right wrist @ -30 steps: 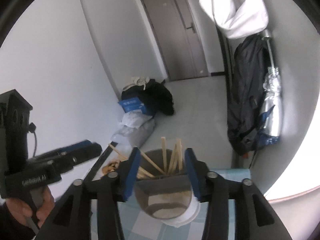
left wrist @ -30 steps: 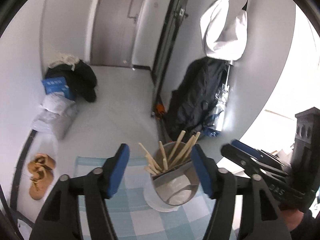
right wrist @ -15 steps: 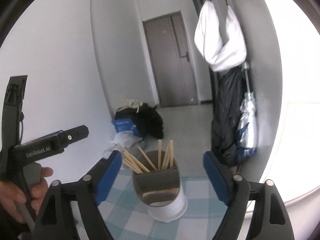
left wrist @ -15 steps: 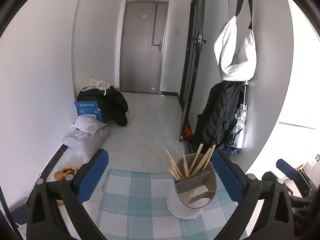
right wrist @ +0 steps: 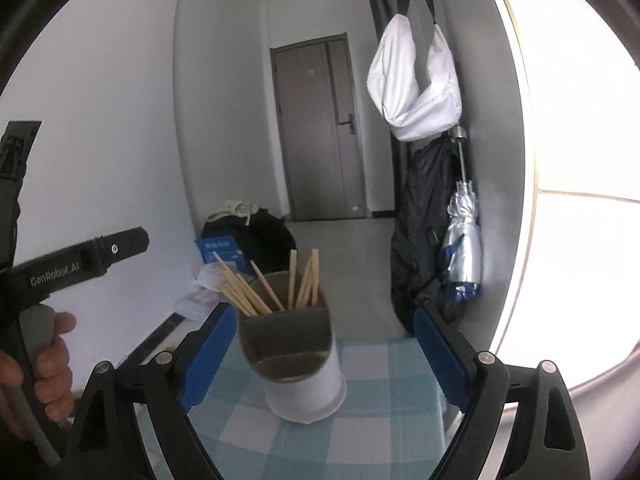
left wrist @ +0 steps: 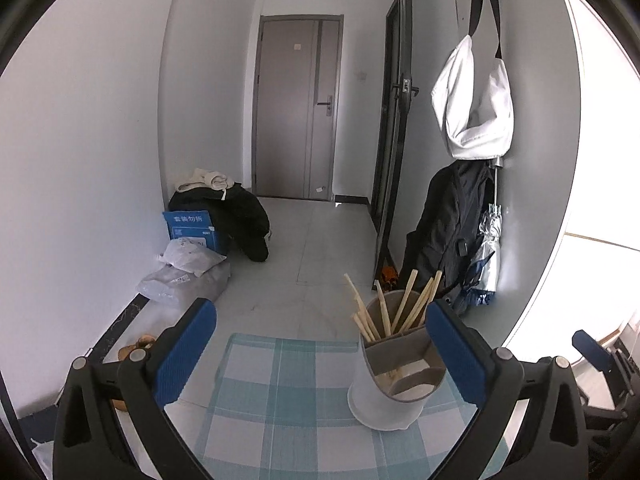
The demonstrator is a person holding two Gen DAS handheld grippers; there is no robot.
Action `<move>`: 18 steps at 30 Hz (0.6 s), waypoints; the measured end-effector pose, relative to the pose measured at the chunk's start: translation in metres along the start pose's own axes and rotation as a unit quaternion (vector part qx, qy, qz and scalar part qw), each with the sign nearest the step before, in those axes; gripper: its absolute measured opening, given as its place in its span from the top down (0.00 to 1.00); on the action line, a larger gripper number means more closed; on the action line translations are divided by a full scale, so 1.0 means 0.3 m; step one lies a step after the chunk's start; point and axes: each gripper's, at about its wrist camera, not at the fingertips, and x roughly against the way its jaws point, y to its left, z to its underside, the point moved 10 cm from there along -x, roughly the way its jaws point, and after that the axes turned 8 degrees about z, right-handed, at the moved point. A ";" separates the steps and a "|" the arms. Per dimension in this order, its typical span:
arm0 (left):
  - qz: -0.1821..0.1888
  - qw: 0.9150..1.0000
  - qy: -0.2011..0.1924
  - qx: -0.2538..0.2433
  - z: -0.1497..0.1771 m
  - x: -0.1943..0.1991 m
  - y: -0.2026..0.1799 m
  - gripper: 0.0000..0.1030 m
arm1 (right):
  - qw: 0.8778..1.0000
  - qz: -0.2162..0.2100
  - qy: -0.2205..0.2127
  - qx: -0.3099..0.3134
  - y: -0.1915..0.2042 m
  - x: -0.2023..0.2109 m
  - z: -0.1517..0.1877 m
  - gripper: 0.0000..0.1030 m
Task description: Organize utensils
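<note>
**Both tools let go; holder stands by itself**

The left tool (left wrist: pixel 320 344) is spread wide and empty, and so is the right tool (right wrist: pixel 320 352), whose jaws have just been opening. The round utensil holder (right wrist: pixel 298 354), grey over white, sits near the counter's (left wrist: pixel 280 376) far right corner on checked cloth. Its thin wooden chopsticks (right wrist: pixel 264 284) splay loosely; I'd judge a knock could tip it.

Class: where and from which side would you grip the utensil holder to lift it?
Grip the utensil holder across its round white lower body, approaching level from the near side. The chopsticks fan upward and block the top; the open right gripper already straddles its sides.
</note>
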 end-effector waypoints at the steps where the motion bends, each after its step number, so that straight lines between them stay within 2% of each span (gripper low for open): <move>1: 0.003 1.000 -0.002 0.001 0.009 -0.001 0.000 0.01 | 1.000 0.002 -0.001 -0.001 -0.004 0.002 0.004 0.12; 12: -0.006 0.999 0.039 0.009 0.124 -0.053 0.018 0.01 | 1.000 0.014 0.002 0.009 -0.003 0.006 0.042 0.12; 18: -0.020 0.999 0.039 0.007 0.132 -0.046 0.035 0.01 | 1.000 0.012 0.014 0.001 -0.005 -0.010 0.057 0.12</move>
